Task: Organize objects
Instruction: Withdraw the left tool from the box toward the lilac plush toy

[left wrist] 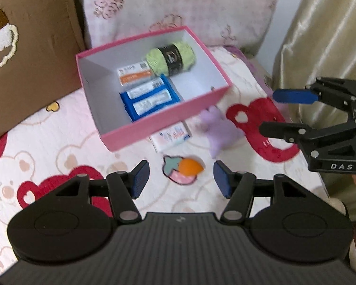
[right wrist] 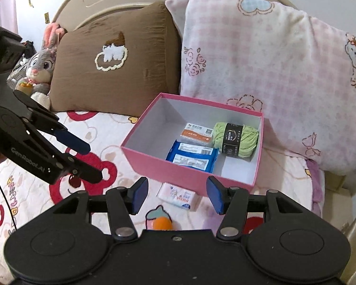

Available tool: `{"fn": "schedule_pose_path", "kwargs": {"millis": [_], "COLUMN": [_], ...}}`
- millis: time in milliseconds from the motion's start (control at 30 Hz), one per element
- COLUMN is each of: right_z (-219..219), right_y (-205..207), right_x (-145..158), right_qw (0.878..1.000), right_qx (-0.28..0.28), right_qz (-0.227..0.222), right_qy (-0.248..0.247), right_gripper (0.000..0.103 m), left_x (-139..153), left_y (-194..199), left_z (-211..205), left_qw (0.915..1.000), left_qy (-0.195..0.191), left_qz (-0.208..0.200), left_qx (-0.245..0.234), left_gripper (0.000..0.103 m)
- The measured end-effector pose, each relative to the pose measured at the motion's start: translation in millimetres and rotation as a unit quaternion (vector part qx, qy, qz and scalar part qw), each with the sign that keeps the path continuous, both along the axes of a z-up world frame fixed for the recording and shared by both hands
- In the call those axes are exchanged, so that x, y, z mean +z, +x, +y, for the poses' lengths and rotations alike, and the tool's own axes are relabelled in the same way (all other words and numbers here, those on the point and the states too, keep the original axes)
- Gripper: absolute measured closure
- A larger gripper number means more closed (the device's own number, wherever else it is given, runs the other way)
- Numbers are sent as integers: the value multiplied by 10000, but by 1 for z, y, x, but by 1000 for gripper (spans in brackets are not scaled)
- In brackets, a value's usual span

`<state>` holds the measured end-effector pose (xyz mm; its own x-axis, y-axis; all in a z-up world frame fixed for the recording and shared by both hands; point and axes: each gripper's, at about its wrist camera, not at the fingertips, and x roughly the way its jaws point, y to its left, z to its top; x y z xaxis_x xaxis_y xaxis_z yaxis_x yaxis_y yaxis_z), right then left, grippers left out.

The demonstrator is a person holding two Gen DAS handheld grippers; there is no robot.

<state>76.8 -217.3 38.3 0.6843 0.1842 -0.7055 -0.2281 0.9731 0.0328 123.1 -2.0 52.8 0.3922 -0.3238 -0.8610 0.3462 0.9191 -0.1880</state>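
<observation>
1. Tissue packet (left wrist: pixel 171 135) lies flat on the bed sheet (left wrist: pixel 59 142), just outside the near wall of the pink box (left wrist: pixel 154 128) and ahead of both tongs.
2. It looks light and soft; I would take it across its short sides.
3. Its long axis runs nearly parallel to that wall.
4. Left gripper (left wrist: pixel 179 179) and right gripper (right wrist: pixel 175 196) stand half wide, with nothing between their jaws.
</observation>
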Motion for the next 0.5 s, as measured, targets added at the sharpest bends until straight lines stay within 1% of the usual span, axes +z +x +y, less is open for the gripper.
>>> {"fn": "schedule_pose_path", "kwargs": {"millis": [33,200,367,500], "right_z": [1,7,7,5], "right_y": [-5,-35,-62,-80], "right_x": [1,2,-3,-7], "right_qw": [10000,9996,9997,9997], "right_qx": [15,247,225,234], "right_qz": [-13,-86,-54,-109], "right_qy": [-19,-66,-27,-6], "right_gripper": [41,40,40,40], "left_x": [1,7,10,4], "left_y": [-5,-28,-50,-62], "left_z": [-2,-11,-23,-31], "left_qw": [10000,9998,9991,9987], "left_qy": [-2,-19,-26,-71], "left_qz": [6,15,-9,53], "left_qx": [-31,-208,-416,-508], "left_gripper": [44,44,44,43]}}
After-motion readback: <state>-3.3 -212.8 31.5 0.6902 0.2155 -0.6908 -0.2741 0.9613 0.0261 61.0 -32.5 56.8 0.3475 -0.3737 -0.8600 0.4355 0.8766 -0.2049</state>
